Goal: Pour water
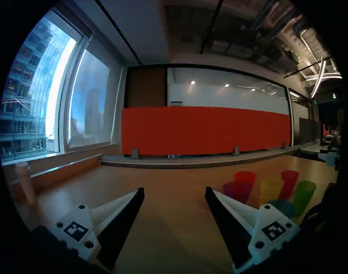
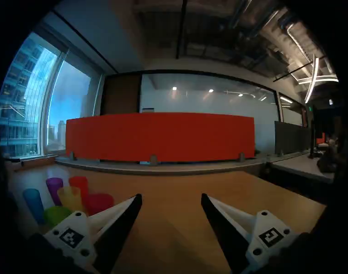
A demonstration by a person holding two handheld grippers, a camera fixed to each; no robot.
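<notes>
The left tool (image 1: 174,190) is held over the light wooden surface (image 1: 174,233), its fingers spread wide with nothing between them. The translucent coloured plastic cups (image 1: 270,189) stand clustered on the surface ahead and to its right (red, yellow, green, purple and blue among them). The right tool (image 2: 170,197) is equally wide and empty, and in the right gripper view the cups stand beyond its left finger. A long red partition panel (image 1: 206,130) backs the surface.
</notes>
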